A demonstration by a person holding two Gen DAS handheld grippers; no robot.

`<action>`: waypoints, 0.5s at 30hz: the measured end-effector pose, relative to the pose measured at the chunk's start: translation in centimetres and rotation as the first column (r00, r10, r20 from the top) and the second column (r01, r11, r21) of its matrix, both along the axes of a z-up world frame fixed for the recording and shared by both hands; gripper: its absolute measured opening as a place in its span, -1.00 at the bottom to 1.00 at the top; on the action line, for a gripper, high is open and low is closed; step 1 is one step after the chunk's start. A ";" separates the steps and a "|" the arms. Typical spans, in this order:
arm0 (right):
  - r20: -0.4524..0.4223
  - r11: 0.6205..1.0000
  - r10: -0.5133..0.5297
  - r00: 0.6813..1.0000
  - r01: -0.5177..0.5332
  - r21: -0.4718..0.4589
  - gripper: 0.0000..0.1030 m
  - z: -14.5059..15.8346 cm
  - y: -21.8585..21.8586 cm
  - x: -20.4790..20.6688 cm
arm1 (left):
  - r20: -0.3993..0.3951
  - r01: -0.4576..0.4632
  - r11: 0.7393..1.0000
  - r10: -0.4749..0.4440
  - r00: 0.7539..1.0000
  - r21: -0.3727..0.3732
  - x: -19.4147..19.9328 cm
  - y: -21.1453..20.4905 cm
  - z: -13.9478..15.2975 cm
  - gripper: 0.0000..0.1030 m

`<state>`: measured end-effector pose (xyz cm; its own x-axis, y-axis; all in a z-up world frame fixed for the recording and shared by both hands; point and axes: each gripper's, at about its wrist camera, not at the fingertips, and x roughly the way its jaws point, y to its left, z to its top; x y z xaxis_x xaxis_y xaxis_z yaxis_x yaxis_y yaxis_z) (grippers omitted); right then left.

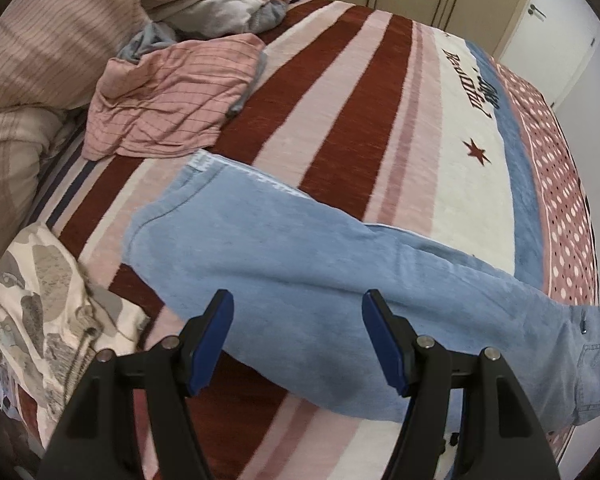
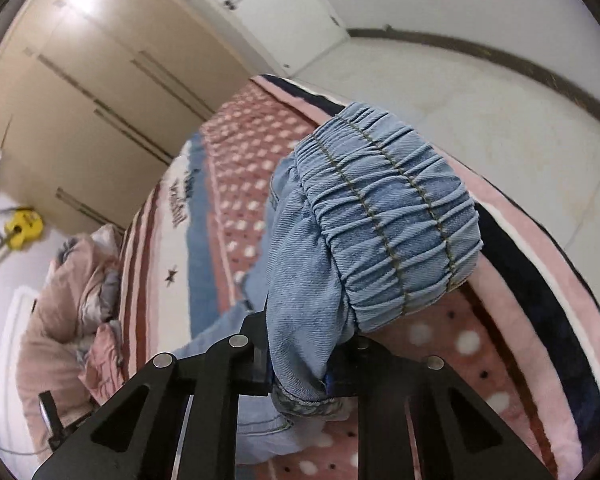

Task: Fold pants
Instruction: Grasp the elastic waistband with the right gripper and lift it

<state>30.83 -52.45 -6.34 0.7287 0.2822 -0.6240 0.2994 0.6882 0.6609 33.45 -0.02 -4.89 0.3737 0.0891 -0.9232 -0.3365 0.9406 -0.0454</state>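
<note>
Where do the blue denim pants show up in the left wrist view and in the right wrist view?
Left wrist: pants lie across the centre, on the bed.
Right wrist: elastic waistband fills the centre, clamped in the right hand-held gripper.
Shared landmark: red star on the blanket.

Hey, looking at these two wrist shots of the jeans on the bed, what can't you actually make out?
- Right gripper fingertips: right wrist view, buried in the jeans bunched around them.
- Jeans waist end: left wrist view, cut off at the right edge; the leg shows.
- Black lettering on the blanket: left wrist view, small and blurred.
- Left gripper: open above the leg; contact unclear.
</note>
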 end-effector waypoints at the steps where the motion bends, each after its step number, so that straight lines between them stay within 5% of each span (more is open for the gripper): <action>1: 0.012 1.000 0.011 1.000 -0.011 -0.011 -0.79 0.6 0.5 0.2 | 0.002 -0.006 1.000 0.006 1.000 -0.003 -0.1 0.5 0.1 0.22; 15: 0.061 0.961 0.216 0.975 -0.201 -0.193 -0.79 6.1 12.1 4.1 | 0.015 0.032 0.998 -0.032 0.999 -0.058 -1.1 5.8 1.0 0.22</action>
<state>34.96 -40.32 -0.22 0.7159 0.3185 -0.6213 0.0878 0.8418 0.5327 32.33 5.79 -3.90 0.3882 0.0231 -0.9213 -0.3053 0.9464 -0.1050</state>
